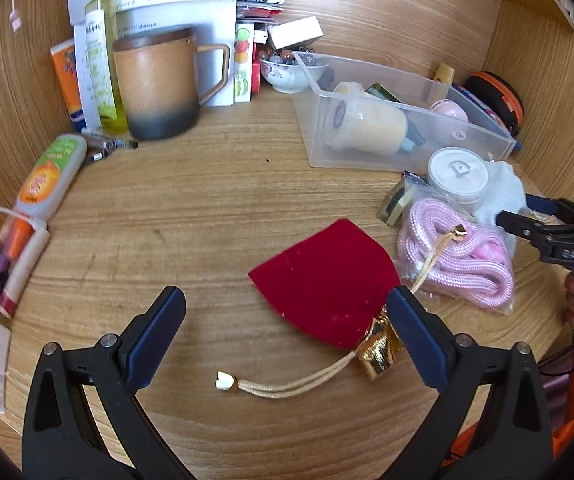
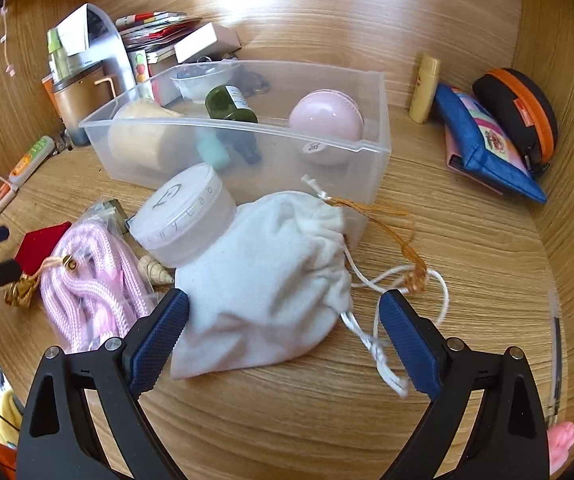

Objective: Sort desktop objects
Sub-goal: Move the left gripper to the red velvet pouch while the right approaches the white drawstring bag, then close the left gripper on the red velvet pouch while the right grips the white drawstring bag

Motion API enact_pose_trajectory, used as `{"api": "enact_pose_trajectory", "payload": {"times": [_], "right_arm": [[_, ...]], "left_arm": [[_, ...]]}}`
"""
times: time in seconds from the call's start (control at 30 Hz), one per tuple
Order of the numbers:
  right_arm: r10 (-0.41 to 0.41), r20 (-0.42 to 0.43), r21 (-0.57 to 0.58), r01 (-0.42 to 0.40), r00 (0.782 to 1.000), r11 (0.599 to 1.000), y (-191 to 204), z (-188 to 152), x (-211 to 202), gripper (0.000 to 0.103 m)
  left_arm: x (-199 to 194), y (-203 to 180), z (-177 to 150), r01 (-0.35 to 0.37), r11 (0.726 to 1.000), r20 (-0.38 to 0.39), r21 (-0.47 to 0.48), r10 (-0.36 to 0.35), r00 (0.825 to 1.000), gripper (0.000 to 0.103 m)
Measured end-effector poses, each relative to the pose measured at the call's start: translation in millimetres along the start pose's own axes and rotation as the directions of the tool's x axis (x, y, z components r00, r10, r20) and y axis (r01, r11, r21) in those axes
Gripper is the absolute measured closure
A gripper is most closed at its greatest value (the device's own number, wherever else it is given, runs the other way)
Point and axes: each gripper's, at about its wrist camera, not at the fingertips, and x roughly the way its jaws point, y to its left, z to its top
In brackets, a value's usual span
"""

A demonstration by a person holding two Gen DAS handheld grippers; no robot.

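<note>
Wood-grain surface carried everything. Next in size, a clear bin stood toward the back, holding a cream jar, a green bottle and a pink ball. A white pouch lay just in front of the bin, a round white tub leaning on it. A bag of pink rope lay beside a red pouch with a gold cord. Left tongs stood released, spread wide, the right finger over the red pouch's gold neck. Right tongs stood released too, straddling the white pouch's near end, gripping nothing.
</note>
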Motion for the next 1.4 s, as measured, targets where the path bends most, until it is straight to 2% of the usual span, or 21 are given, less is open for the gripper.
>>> {"api": "enact_pose_trajectory", "payload": {"times": [0.17, 0.3, 0.47, 0.6, 0.7, 0.8, 0.9, 1.17, 1.23, 1.37, 1.4], "right_arm": [[0.018, -0.023, 0.025, -0.018, 1.000, 1.000, -1.0, 2.9, 8.2, 0.005], [0.006, -0.019, 0.009, -0.005, 1.000, 1.000, 3.2, 6.1, 8.0, 0.005], [-0.008, -0.042, -0.027, 0.007, 0.999, 1.000, 11.1, 6.6, 18.1, 0.005], [-0.005, -0.049, -0.029, 0.003, 0.999, 1.000, 10.8, 9.4, 22.3, 0.005], [-0.008, -0.057, -0.031, 0.007, 0.998, 1.000, 11.9, 10.4, 26.0, 0.005], [-0.013, -0.046, -0.045, 0.010, 0.999, 0.999, 14.7, 10.7, 24.4, 0.006], [-0.008, -0.035, -0.053, 0.006, 0.999, 0.999, 16.2, 9.9, 22.0, 0.007], [0.022, -0.029, -0.059, -0.024, 0.999, 0.998, 17.2, 8.8, 21.7, 0.019], [0.021, -0.026, -0.062, -0.023, 0.999, 0.998, 17.8, 8.4, 21.7, 0.022], [0.025, -0.021, -0.070, -0.026, 0.999, 0.997, 19.5, 7.3, 21.2, 0.027], [0.024, -0.016, -0.076, -0.026, 1.000, 0.997, 20.4, 6.7, 20.8, 0.029]], "left_arm": [[-3.2, 0.2, -2.0, 0.052, 0.999, -0.005, -0.001, -0.052, 0.999, 0.001], [-5.4, -4.3, -2.0, 0.067, 0.997, -0.004, 0.029, -0.067, 0.998, 0.001], [10.5, -8.7, -3.2, 0.072, 0.996, -0.056, 0.045, -0.069, 0.996, 0.001], [13.9, -13.8, -1.4, 0.082, 0.994, -0.050, 0.068, -0.079, 0.996, 0.001], [19.8, -20.5, -0.1, 0.034, 0.994, -0.049, 0.103, -0.029, 0.998, 0.001], [26.2, -20.4, -0.1, -0.060, 0.991, -0.025, 0.121, 0.063, 0.998, 0.000], [28.5, -10.5, 4.3, -0.086, 0.993, -0.026, 0.081, 0.088, 0.996, 0.000], [34.1, 14.2, 26.0, -0.035, 0.999, -0.066, -0.031, 0.033, 0.997, 0.000], [39.0, 17.0, 31.3, -0.054, 0.998, -0.077, -0.027, 0.051, 0.996, 0.000], [49.7, 15.0, 35.5, -0.122, 0.992, -0.091, 0.039, 0.125, 0.988, 0.000], [51.2, 15.1, 36.4, -0.120, 0.992, -0.083, 0.045, 0.124, 0.989, 0.000]]}}
